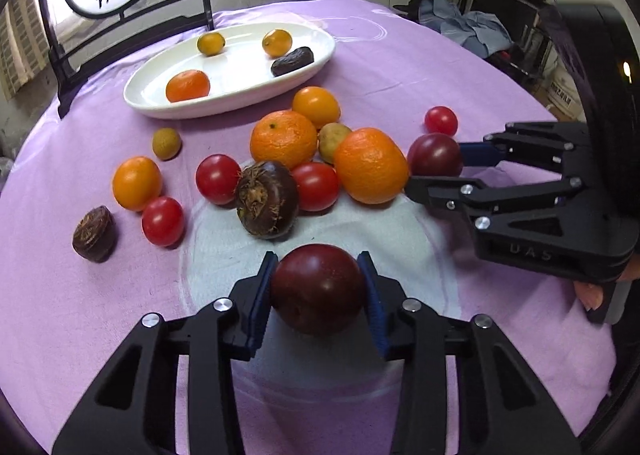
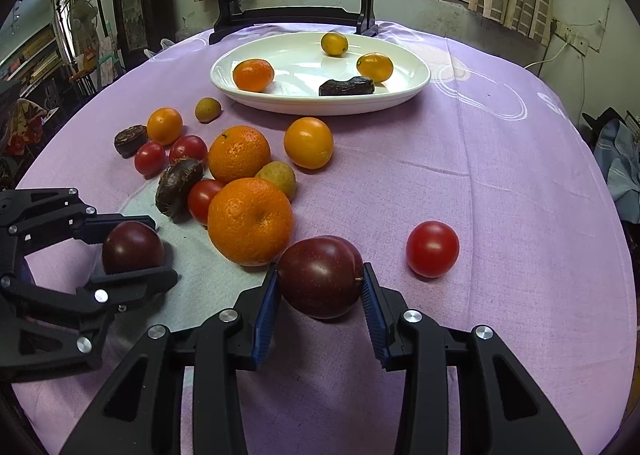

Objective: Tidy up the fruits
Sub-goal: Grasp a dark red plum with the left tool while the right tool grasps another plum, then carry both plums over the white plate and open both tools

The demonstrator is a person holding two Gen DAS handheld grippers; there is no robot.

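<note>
We've got the white oval plate (image 2: 416,85) waiting at the far side, so both tools load up: our left gripper (image 1: 319,291) clamps one dark plum (image 1: 318,289), our right gripper (image 2: 320,287) another plum (image 2: 320,275) (pads squarely on each flank), both low over the cloth.

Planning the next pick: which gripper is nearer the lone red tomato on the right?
Right. The right gripper, shut on a dark plum, sits just beside the lone red tomato. The left gripper, holding another plum, is far across the fruit pile.
</note>
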